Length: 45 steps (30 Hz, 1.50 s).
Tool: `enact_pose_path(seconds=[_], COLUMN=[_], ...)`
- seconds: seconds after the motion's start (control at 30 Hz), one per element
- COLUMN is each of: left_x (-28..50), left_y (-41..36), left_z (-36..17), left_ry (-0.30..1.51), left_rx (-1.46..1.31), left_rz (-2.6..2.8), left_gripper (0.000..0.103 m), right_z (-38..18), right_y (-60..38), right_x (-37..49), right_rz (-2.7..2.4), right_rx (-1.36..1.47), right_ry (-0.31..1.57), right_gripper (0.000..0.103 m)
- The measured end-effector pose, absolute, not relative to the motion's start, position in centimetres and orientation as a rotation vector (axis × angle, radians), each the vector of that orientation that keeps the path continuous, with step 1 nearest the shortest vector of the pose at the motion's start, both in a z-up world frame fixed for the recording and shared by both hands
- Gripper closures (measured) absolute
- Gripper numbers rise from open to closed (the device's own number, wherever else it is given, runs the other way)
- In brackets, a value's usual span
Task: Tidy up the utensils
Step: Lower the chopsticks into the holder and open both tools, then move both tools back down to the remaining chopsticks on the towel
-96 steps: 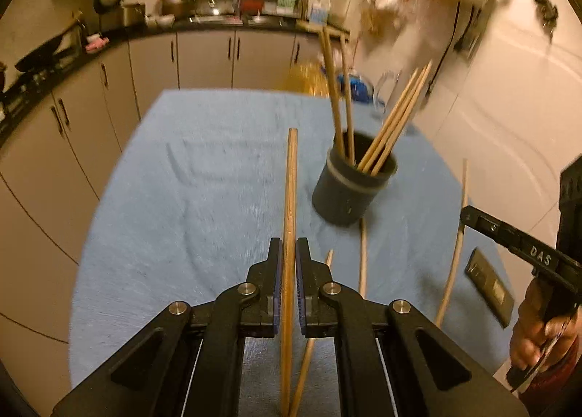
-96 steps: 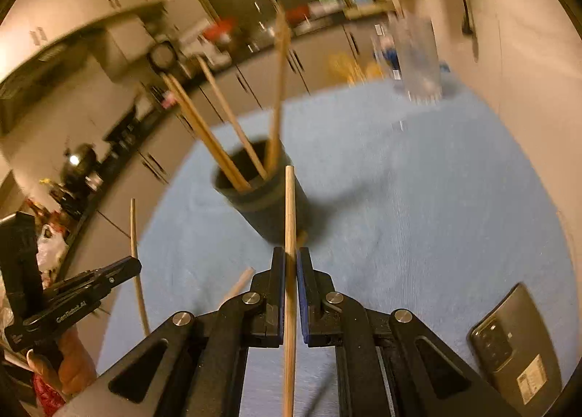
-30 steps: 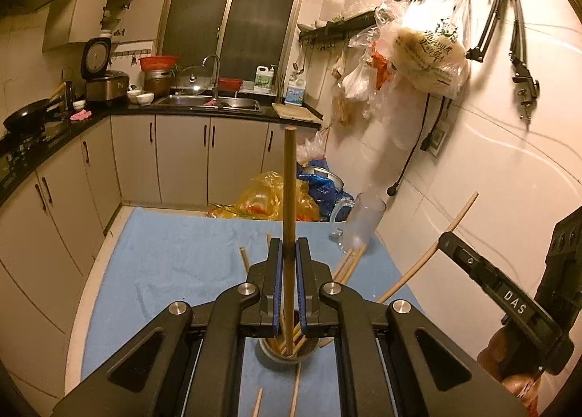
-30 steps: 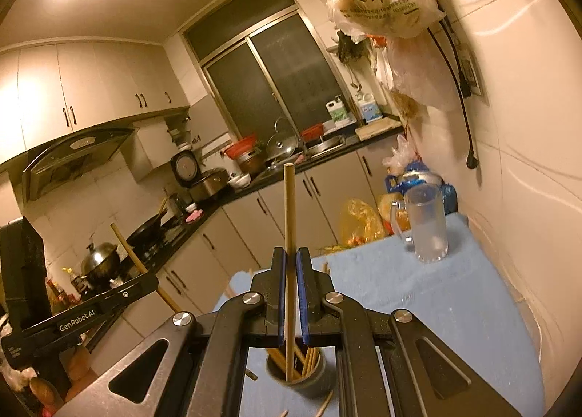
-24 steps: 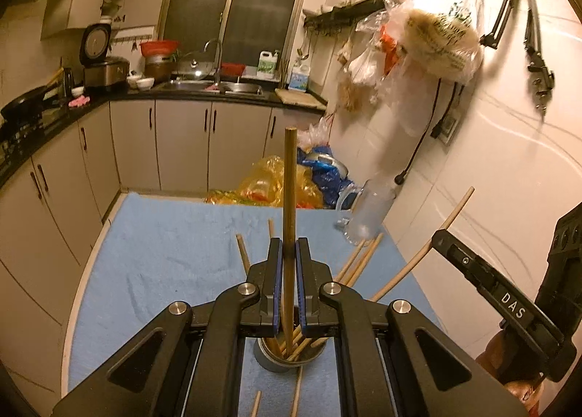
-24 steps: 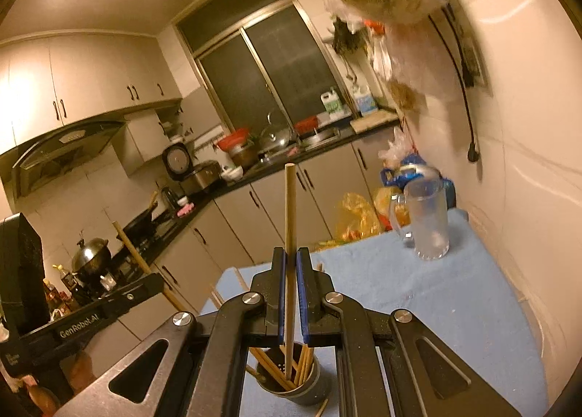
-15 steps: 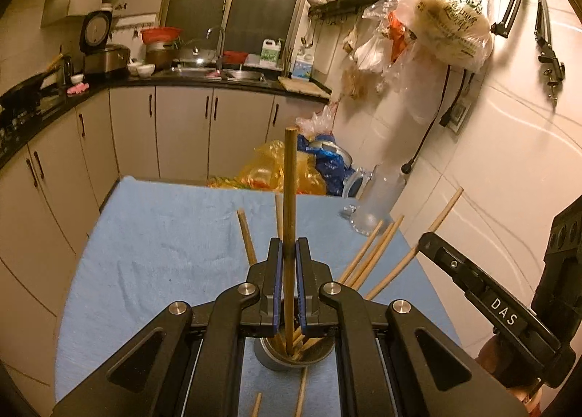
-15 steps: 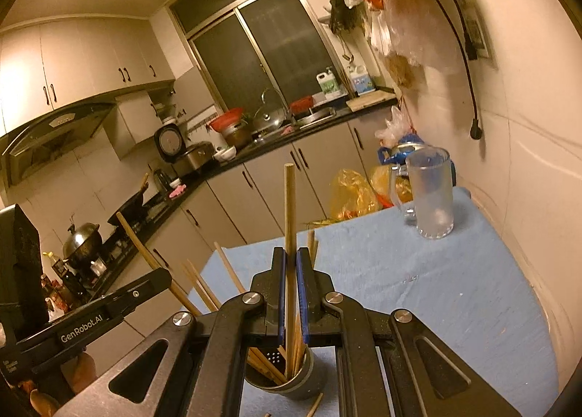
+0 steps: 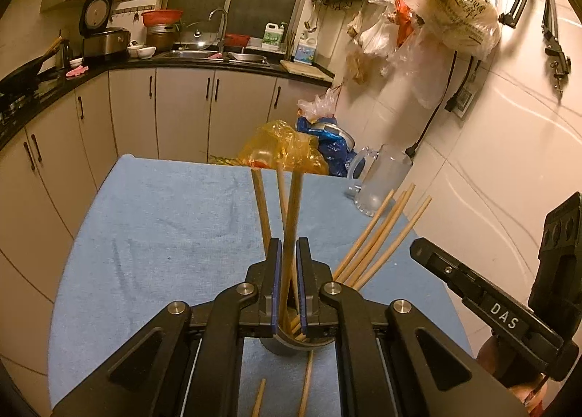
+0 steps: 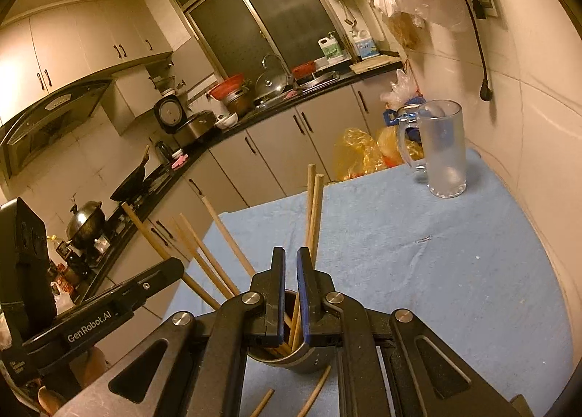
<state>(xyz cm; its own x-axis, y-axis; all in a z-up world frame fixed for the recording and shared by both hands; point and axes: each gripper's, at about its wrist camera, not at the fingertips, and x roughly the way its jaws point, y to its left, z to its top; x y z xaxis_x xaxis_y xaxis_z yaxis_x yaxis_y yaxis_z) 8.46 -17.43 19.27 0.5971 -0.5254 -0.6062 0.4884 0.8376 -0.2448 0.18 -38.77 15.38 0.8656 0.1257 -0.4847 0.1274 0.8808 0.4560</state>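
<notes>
Your left gripper (image 9: 287, 286) stands narrowly parted around a chopstick (image 9: 291, 220) over the cup (image 9: 291, 344); your right gripper (image 10: 291, 293), seen from its own camera, gapes narrowly, holding nothing.

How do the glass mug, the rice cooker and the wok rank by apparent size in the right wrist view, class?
1. glass mug
2. rice cooker; the wok looks about alike, so unranked. The mug stands nearer the camera, so true sizes remain unsure.

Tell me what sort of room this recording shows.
A home kitchen, most likely: a steel sink with a curved tap under a dark window, a black rice cooker on the dark counter, and a black wok.
</notes>
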Motion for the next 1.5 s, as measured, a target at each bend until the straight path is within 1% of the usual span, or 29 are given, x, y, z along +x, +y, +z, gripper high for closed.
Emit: enact_pose_path(seconds=[0.03,0.13,0.17,0.3,0.43,0.63,0.77,0.93,1.23,1.5], left_x=[8.3,7.4,7.0,5.4,3.7,1.5,0.9,0.3,-0.8,-0.6], left_y=[-17.3,-16.5,-16.1,-14.6,-13.1,-11.2,-9.9,-8.7,-10.3,-8.4], left_z=[19.4,19.8,19.9,19.9,18.5,13.7,10.0,6.9,5.2,4.7], left_ry=[0.719,0.702,0.691,0.677,0.697,0.797,0.887,0.977,1.038,1.046], left_rx=[-0.057,-0.068,-0.070,-0.073,-0.071,-0.054,-0.063,-0.070,0.010,-0.015], left_rz=[-0.587,-0.584,-0.578,-0.575,-0.567,-0.553,-0.534,-0.523,-0.555,-0.533], left_gripper=[0.094,0.081,0.079,0.076,0.071,0.071,0.071,0.071,0.070,0.069], right_z=[15.5,16.0,16.1,15.6,13.6,9.7,7.1,5.0,2.8,1.5], right_y=[-38.9,-38.9,-38.9,-39.0,-38.3,-36.5,-35.9,-34.9,-34.0,-32.5], right_x=[-0.1,-1.4,-1.9,-4.0,-5.8,-7.9,-8.5,-8.9,-7.2,-2.4], right_rz=[0.001,-0.001,-0.002,-0.005,-0.005,-0.014,0.000,0.018,0.032,0.017], right_rx=[0.503,0.503,0.503,0.516,0.512,0.480,0.516,0.539,0.569,0.568], right_ry=[0.525,0.500,0.495,0.490,0.531,0.619,0.689,0.763,0.911,1.034], right_gripper=[0.094,0.092,0.091,0.081,0.080,0.080,0.080,0.080,0.080,0.080])
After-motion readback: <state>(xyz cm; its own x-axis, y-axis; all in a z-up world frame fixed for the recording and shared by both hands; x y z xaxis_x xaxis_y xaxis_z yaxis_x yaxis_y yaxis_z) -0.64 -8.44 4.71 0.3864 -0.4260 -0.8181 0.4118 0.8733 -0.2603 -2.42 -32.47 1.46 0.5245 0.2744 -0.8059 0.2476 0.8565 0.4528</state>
